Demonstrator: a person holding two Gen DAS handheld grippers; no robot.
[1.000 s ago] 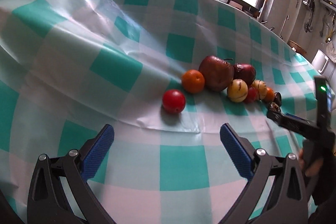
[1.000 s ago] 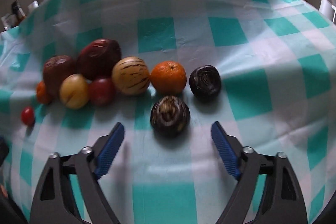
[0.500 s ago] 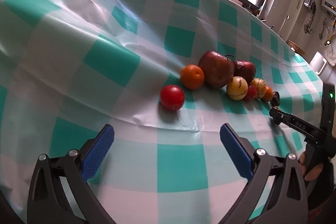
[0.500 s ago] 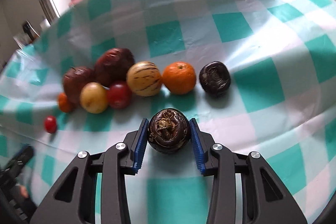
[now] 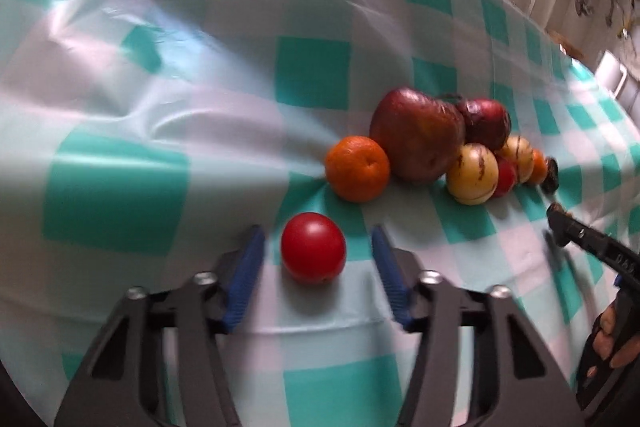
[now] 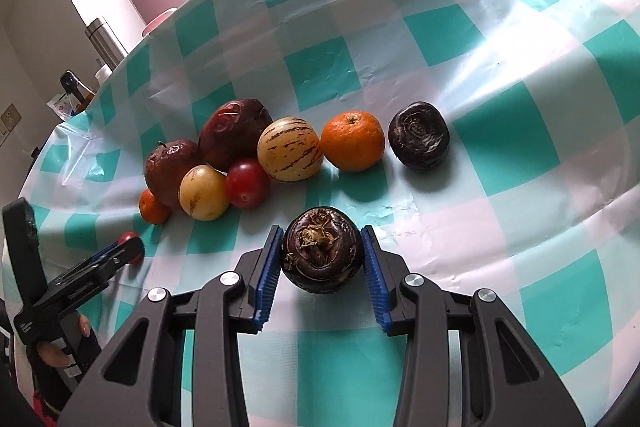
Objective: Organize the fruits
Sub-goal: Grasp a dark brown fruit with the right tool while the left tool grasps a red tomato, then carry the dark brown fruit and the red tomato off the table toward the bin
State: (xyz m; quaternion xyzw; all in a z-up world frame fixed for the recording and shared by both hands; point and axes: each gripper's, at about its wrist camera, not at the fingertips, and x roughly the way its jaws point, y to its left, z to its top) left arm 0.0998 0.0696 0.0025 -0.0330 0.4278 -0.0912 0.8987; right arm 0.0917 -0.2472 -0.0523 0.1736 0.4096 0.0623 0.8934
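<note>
The cloth (image 6: 440, 39) over the desk is a check of teal and white squares with a glossy sheen. Each hand-held gripper has black arms and ribbed blue pads (image 6: 267, 279). Between the pads of the right hand-held gripper (image 6: 322, 267) sits a dark purple-brown fruit (image 6: 322, 253) with a tan, dried crown. A second dark purple-brown fruit (image 6: 419, 135) lies far right. The tangerine (image 6: 352, 139) beside it is bright orange. The round melon (image 6: 289, 149) is pale yellow with thin brown-purple stripes. The left hand-held gripper (image 5: 316, 259) frames a plain glossy red tomato (image 5: 313, 253). The big wrinkled fruit (image 5: 416, 139) is dark red-brown.
</note>
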